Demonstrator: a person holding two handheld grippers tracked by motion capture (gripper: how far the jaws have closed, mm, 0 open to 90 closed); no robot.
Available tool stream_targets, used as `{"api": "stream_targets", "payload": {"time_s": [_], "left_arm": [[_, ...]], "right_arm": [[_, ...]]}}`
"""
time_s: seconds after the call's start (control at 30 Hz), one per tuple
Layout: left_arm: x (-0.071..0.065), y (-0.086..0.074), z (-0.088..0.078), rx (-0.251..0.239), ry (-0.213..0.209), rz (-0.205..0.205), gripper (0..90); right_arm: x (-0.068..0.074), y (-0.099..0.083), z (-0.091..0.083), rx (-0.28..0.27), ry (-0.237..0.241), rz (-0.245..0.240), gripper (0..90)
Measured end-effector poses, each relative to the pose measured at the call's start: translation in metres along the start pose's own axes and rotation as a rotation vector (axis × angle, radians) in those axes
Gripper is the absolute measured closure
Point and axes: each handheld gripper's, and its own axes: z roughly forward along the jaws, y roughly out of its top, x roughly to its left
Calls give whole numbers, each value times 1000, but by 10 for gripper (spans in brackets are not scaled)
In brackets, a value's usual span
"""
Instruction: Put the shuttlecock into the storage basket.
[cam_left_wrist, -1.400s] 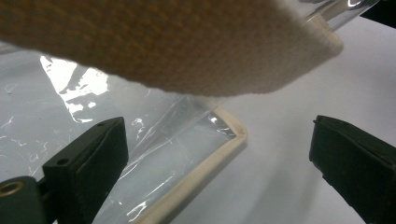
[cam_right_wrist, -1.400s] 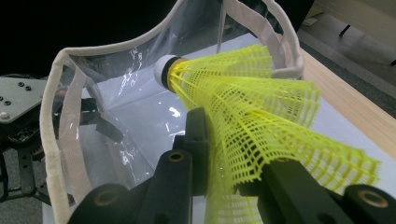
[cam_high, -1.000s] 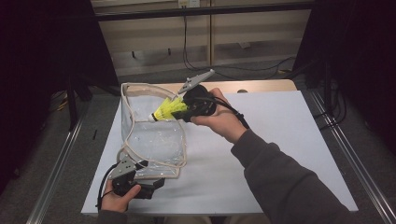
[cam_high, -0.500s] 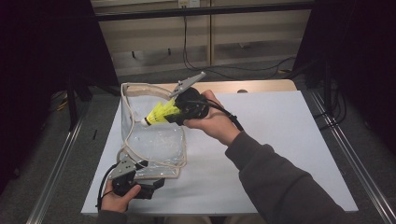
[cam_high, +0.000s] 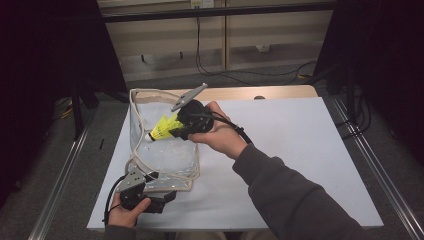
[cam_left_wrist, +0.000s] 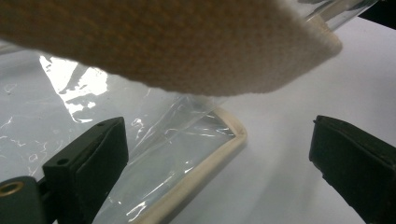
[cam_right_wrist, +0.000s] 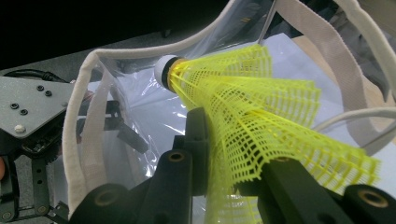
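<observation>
A clear plastic bag (cam_high: 167, 157) with beige webbing trim stands open-mouthed on the left of the white table (cam_high: 310, 150). My right gripper (cam_high: 175, 129) is shut on the skirt of a yellow mesh shuttlecock (cam_high: 161, 130), held over the bag's mouth with the white cork pointing left. In the right gripper view the shuttlecock (cam_right_wrist: 247, 107) is pinched between both jaws of the right gripper (cam_right_wrist: 233, 154), inside the bag's rim. My left gripper (cam_high: 156, 186) sits at the bag's near corner. In its own view the left gripper (cam_left_wrist: 219, 158) stands open, the bag's trimmed corner (cam_left_wrist: 205, 172) between the jaws, a beige strap (cam_left_wrist: 187, 46) overhead.
A wooden tabletop edge (cam_high: 250, 92) shows behind the white board. Metal rails (cam_high: 372, 160) run down both sides of the table, and cables (cam_high: 225, 72) lie on the floor at the back. The person's grey sleeve (cam_high: 295, 200) crosses the near middle.
My right gripper has carried the shuttlecock leftward and slightly down, further over the bag's mouth. The left gripper and the bag have stayed put.
</observation>
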Motion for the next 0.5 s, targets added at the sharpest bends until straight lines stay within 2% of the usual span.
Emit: {"api": "stream_targets", "payload": {"time_s": [0.5], "left_arm": [[0,0,0,1,0,0,45]], "right_arm": [[5,-3,15,14,18,-1,790]]}}
